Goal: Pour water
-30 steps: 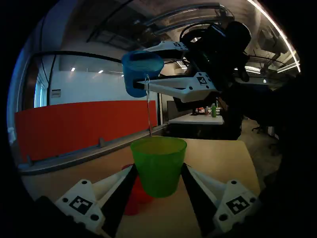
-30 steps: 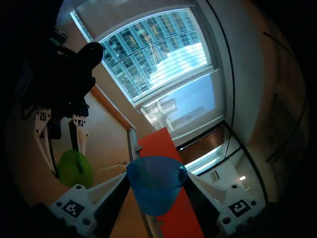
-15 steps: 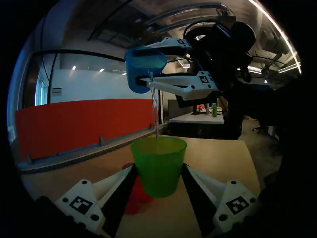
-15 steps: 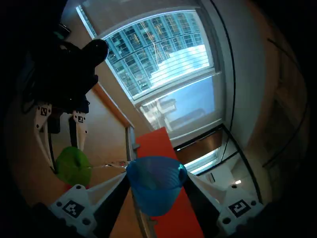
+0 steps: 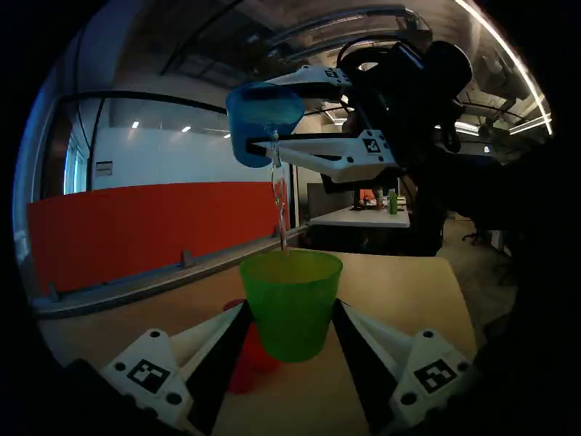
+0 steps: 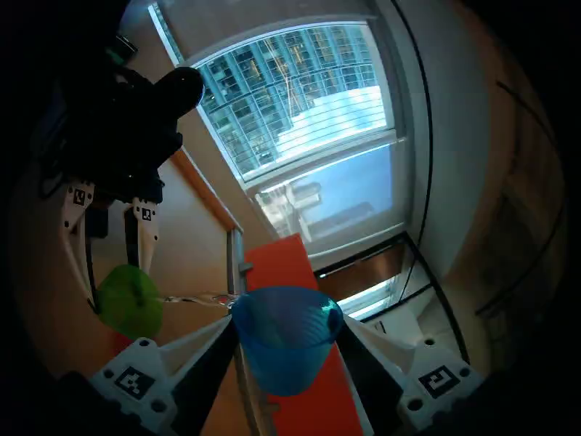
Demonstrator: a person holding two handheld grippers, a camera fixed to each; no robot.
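A green cup (image 5: 291, 304) stands upright between the fingers of my left gripper (image 5: 289, 327), which is shut on it, just above the wooden table (image 5: 396, 283). Above it my right gripper (image 5: 279, 120) holds a blue cup (image 5: 260, 125) tipped on its side, and a thin stream of water (image 5: 277, 200) falls from its rim into the green cup. In the right gripper view the blue cup (image 6: 287, 336) sits clamped in my right gripper (image 6: 287, 349), the water stream (image 6: 196, 299) runs left to the green cup (image 6: 129, 301), held by the left gripper (image 6: 112, 272).
A red object (image 5: 250, 352) lies on the table behind the green cup. An orange partition wall (image 5: 145, 225) runs along the table's far edge. Another desk with bottles (image 5: 363, 214) stands farther back. A large window (image 6: 305, 116) shows in the right gripper view.
The blue cup has shifted slightly and stays tipped; the water stream keeps running into the green cup. The left gripper and green cup have held still.
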